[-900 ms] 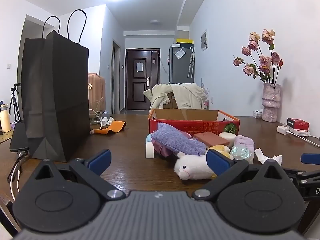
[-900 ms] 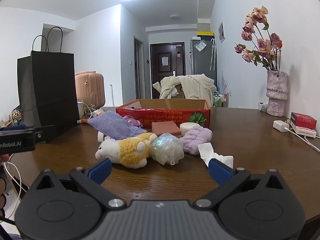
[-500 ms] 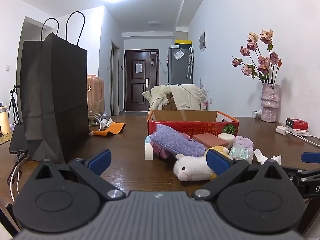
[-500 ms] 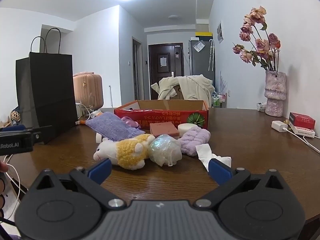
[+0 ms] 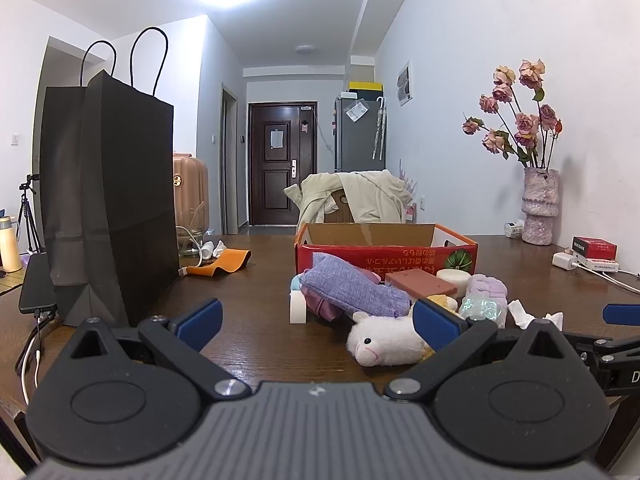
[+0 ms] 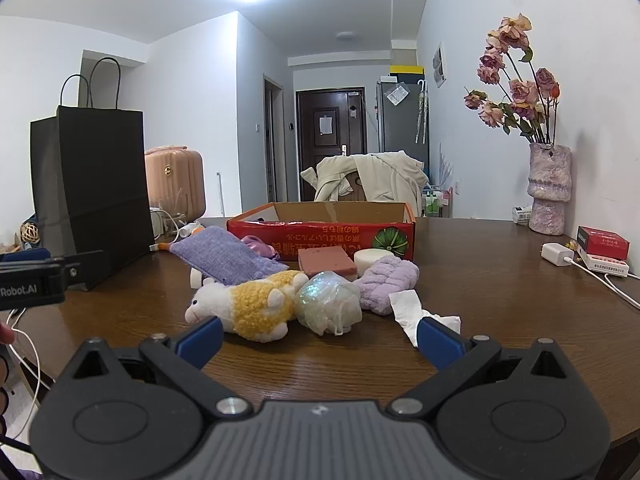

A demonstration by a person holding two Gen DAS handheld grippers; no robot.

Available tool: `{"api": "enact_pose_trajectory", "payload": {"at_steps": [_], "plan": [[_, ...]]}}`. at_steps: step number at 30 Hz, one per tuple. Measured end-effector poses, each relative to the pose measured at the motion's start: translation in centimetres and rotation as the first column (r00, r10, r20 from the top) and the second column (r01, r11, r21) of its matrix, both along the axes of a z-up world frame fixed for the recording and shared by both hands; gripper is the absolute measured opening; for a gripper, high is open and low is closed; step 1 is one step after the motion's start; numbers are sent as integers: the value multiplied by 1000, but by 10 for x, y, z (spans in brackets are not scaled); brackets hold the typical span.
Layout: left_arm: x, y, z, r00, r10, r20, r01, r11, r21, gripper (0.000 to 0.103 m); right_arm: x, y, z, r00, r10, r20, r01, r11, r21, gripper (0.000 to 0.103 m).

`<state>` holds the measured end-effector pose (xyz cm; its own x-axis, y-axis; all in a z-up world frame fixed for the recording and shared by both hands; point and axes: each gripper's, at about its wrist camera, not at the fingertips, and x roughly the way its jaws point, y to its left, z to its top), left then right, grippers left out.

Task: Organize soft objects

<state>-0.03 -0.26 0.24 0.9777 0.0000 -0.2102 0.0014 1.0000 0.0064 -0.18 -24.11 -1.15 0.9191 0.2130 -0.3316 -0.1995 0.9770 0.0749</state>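
A pile of soft things lies on the brown table before an open red cardboard box (image 6: pixel 320 232) (image 5: pixel 386 248). It holds a white and yellow plush sheep (image 6: pixel 248 304) (image 5: pixel 384 344), a purple cloth pad (image 6: pixel 224 256) (image 5: pixel 352 292), a shiny mesh ball (image 6: pixel 328 304), a lilac fluffy towel (image 6: pixel 386 284), a brown sponge block (image 6: pixel 326 262) and a white round sponge (image 6: pixel 372 258). My left gripper (image 5: pixel 316 318) is open and empty, short of the pile. My right gripper (image 6: pixel 318 338) is open and empty, just short of the sheep and ball.
A tall black paper bag (image 5: pixel 108 208) stands at the left. A crumpled tissue (image 6: pixel 416 312) lies right of the pile. A vase of dried roses (image 6: pixel 548 188), a red box (image 6: pixel 604 242) and a charger with cable (image 6: pixel 560 254) sit at the right. An orange strap (image 5: pixel 220 262) lies behind.
Both grippers have moved slightly nearer the pile and stayed open. The objects on the table have not moved.
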Motion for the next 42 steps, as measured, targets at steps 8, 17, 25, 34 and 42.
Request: {"api": "enact_pose_trajectory", "payload": {"at_steps": [8, 17, 25, 34, 42], "plan": [[0, 0, 0, 1000, -1, 1, 1, 1000, 1, 103, 1, -1, 1, 1000, -3, 1, 3, 1000, 1, 103], [0, -1, -1, 1000, -3, 4, 3, 1000, 3, 103, 1, -2, 0, 1000, -8, -2, 8, 1000, 2, 103], [-1, -2, -1, 1000, -4, 6, 4, 1000, 5, 103, 1, -1, -1, 1000, -9, 3, 9, 1000, 1, 103], [-1, -3, -1, 1000, -4, 7, 4, 1000, 6, 103, 1, -2, -1, 1000, -8, 3, 8, 1000, 1, 103], [-1, -3, -1, 1000, -5, 7, 5, 1000, 6, 103, 1, -2, -1, 1000, -7, 2, 7, 1000, 0, 103]]}}
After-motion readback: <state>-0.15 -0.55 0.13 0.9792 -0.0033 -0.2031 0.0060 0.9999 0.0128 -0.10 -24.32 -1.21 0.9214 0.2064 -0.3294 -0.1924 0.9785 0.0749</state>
